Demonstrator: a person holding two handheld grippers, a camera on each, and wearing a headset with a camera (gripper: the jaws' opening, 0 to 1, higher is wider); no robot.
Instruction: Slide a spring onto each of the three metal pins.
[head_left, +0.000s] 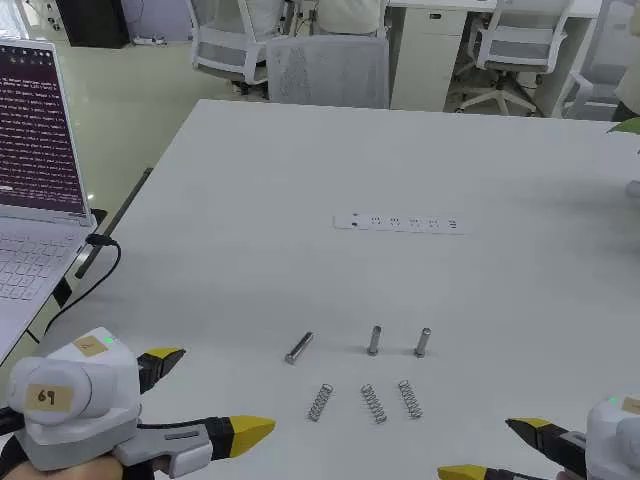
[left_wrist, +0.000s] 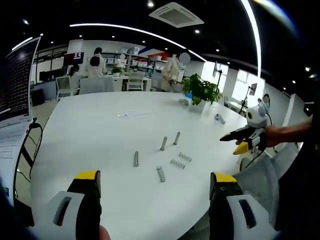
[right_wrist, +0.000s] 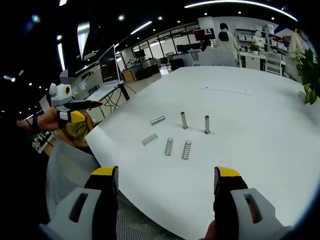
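Left gripper (head_left: 205, 395) was spread wide, holding nothing, low at the near table (head_left: 250, 200) edge; right gripper (head_left: 485, 448) likewise released and empty; both well apart from the parts, probably poised to start. Left spring (head_left: 320, 402), middle spring (head_left: 373, 403), right spring (head_left: 410, 398) lay loose in a row, each near a pin, likely paired up; left pin (head_left: 299, 347) lay flat; middle pin (head_left: 374, 340) and right pin (head_left: 422, 342) stood upright; no spring on yet.

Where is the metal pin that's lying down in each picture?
Head view: the lying pin is low, just left of centre.
Left gripper view: it is left of centre, below the middle.
Right gripper view: it is near the centre.
Shared landmark: the row of three springs beside it.
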